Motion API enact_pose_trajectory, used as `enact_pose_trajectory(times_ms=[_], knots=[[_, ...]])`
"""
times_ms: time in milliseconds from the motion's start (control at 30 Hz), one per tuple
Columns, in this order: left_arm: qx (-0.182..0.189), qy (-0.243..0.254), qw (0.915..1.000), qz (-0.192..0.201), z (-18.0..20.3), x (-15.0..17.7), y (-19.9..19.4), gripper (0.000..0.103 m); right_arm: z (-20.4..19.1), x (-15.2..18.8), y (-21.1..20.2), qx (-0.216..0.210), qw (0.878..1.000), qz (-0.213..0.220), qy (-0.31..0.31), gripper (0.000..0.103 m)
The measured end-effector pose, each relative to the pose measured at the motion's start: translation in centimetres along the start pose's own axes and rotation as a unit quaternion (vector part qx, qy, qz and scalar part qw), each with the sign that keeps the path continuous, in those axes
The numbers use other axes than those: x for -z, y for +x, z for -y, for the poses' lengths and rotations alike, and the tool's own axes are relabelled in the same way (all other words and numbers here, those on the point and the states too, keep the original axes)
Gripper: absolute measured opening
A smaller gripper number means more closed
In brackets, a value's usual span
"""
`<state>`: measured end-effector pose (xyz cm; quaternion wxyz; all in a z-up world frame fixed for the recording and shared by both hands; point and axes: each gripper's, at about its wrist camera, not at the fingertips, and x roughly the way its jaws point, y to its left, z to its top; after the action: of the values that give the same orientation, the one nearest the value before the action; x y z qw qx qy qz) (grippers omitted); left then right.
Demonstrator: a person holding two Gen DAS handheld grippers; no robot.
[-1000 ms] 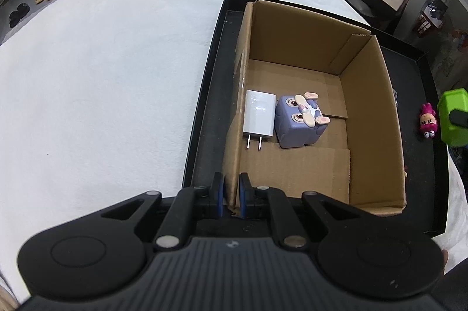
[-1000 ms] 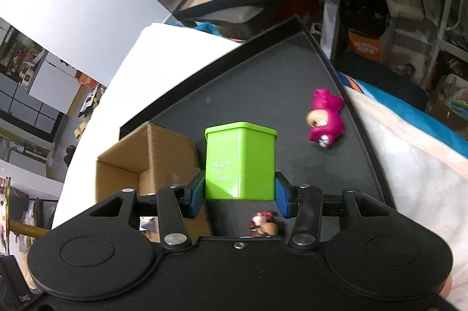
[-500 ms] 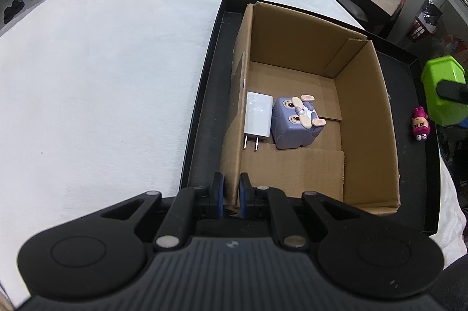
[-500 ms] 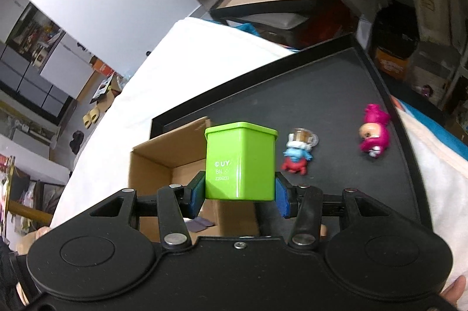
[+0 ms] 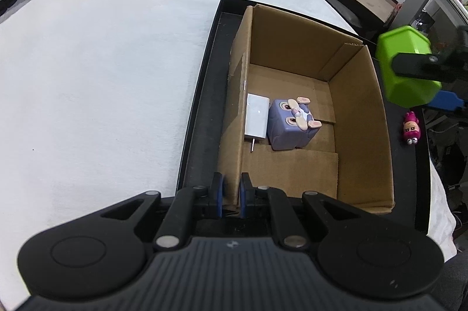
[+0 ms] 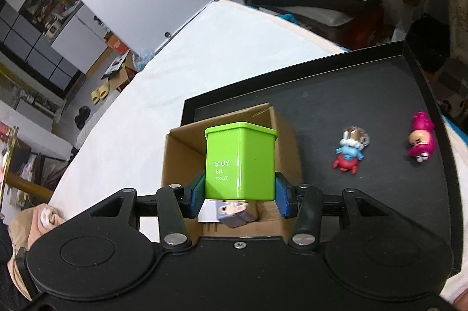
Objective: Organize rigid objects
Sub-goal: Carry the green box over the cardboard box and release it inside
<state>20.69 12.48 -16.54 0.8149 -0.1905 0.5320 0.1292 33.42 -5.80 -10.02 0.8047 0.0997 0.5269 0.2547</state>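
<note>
Your right tool (image 6: 239, 201) carried its gripped green box (image 6: 240, 163) over the carton (image 5: 359, 118); only its view shows the blue-red figure (image 6: 349, 154). Your left tool (image 5: 231, 195) pinches the carton wall.

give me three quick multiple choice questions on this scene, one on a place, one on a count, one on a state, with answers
1. Where does the white plug-in charger lie?
A. on the white cloth
B. inside the brown cardboard box, beside the purple cube toy
C. on the black tray, outside the box

2. How many small toy figures lie on the bare tray in the right wrist view?
A. two
B. none
C. four

3. What is the right gripper doing?
A. standing open and empty
B. clamping the box wall
C. gripping the green square plastic container

Answers:
1 B, the charger rests on the box floor, against the cube toy.
2 A, a blue and red figure and a pink figure lie there.
3 C, its blue pads press both sides of the container; the left gripper is the one pinching the box wall.
</note>
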Motion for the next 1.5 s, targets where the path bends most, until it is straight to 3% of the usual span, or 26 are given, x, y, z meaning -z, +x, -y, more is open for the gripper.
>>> enact_pose_trajectory(times_ms=[600,867,1500], knots=[[0.015,-0.013,0.9998,0.004,-0.7,0.2,-0.1,0.011,-4.9,1.6,4.5,0.027,0.997,-0.049,-0.058,0.047],[0.021,-0.020,0.9996,0.004,-1.1,0.2,-0.2,0.011,-6.6,1.0,4.3,0.020,0.996,-0.036,-0.082,0.053],[0.013,-0.019,0.9997,0.007,-0.8,0.3,-0.2,0.011,-2.0,1.1,0.2,0.031,0.997,-0.035,-0.056,0.060]])
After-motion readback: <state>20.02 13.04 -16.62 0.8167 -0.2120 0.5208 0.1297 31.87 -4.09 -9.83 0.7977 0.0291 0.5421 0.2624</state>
